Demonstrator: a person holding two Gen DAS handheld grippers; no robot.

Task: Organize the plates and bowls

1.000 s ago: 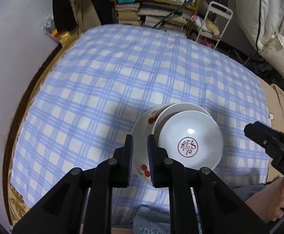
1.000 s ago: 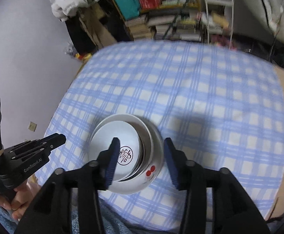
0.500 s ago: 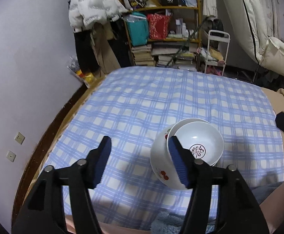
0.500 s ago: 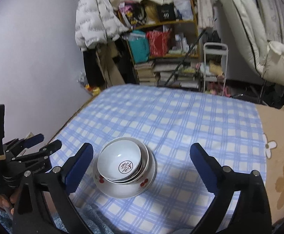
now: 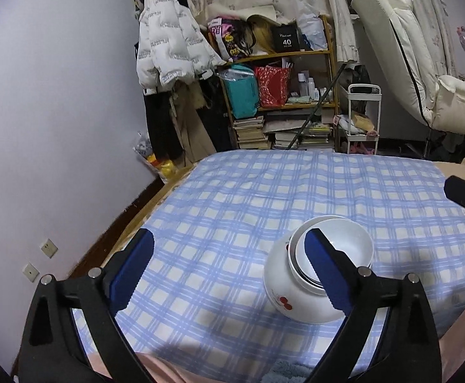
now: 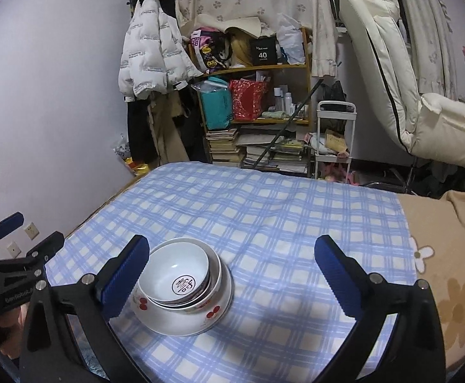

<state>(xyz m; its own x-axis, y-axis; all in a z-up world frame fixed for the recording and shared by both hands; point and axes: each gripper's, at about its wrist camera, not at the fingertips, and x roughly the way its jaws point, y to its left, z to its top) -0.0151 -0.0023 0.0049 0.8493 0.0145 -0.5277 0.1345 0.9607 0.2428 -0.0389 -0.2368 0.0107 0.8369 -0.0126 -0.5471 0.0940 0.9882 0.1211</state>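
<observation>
A lilac wall (image 6: 57,102), cluttered wooden shelf (image 6: 258,95), white puffer jacket (image 6: 151,57) and cream recliner (image 6: 392,79).

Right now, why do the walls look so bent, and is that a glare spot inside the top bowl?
Both wrist views are fisheye, bending the wall and darkening corners. In the right wrist view a small highlight sits inside the top bowl; in the left wrist view soft shadows cross the checked cloth.

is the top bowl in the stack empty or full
Empty. In the right wrist view the top bowl shows its bare white inside and the round red mark on its bottom, nested upright in the cherry-print bowl.
</observation>
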